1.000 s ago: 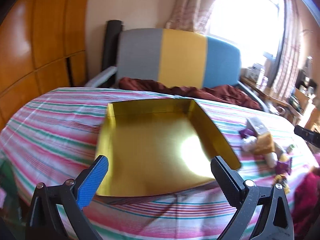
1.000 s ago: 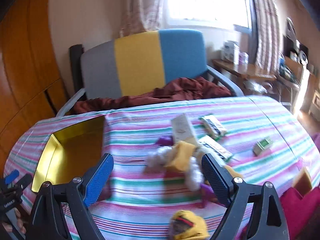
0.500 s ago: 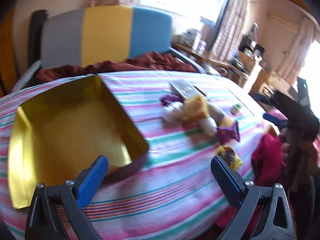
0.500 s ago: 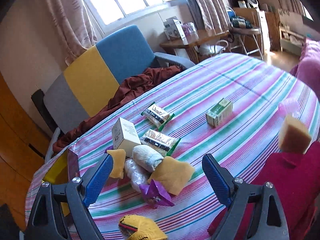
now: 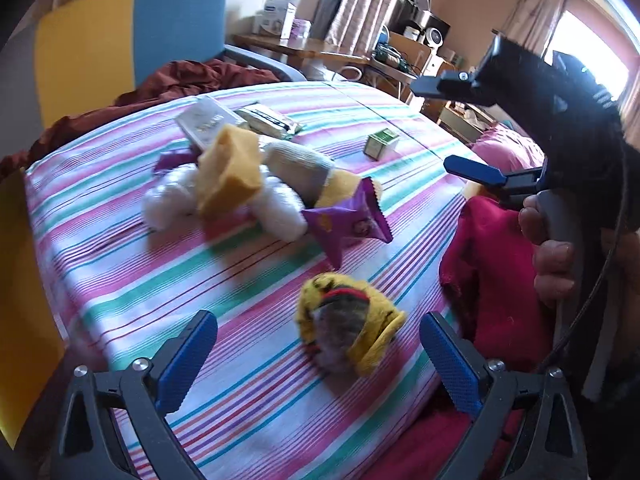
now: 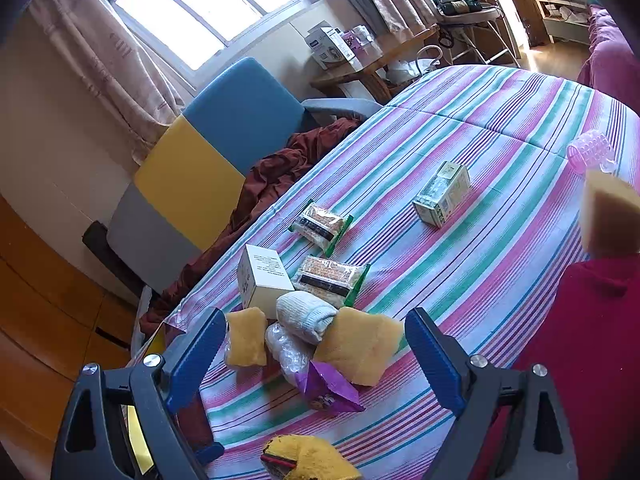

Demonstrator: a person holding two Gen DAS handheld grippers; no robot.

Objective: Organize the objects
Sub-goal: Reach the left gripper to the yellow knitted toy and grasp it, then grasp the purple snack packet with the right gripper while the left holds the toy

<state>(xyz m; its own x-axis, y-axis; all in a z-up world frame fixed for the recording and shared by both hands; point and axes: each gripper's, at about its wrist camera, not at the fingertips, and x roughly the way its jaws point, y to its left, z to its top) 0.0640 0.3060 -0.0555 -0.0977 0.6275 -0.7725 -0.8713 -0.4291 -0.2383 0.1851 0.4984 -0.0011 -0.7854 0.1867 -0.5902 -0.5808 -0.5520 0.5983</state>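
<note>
Yellow knit, rolled into a ball with a red-and-black band: a sock bundle (image 5: 348, 332) lies on the striped cloth (image 5: 168, 292) of the worktop, near its front edge, between the wide-set fingers of the left tool (image 5: 320, 364). The jaws are closing, but the pads do not touch the bundle yet; nothing is held.

The right tool (image 6: 316, 360) stands wide open and empty, aimed at the central pile: two yellow sponges (image 6: 360, 348), a grey rolled sock (image 6: 306, 316), a clear wrapped bundle (image 6: 288, 352) and a purple snack packet (image 6: 328, 392), all touching or overlapping. Behind them sit a white box (image 6: 262, 280) and two noodle packets (image 6: 330, 278); a small green box (image 6: 442, 194) lies well apart. The gold tray (image 5: 20, 300), the likely destination, shows only as an edge at far left in the left wrist view.

Risks, as judged:
- Left wrist view is motion-blurred. A closing grip while the hand travels may clip the bundle off-centre and roll it toward the edge and the red fabric (image 5: 492, 264) there.
- Soft knit compresses; a shallow pinch may slip out on lifting.
- Right tool straddles several touching items; closing here may catch two at once or drag the packet along.
- Both tools work the same front corner; a collision between them is possible.
</note>
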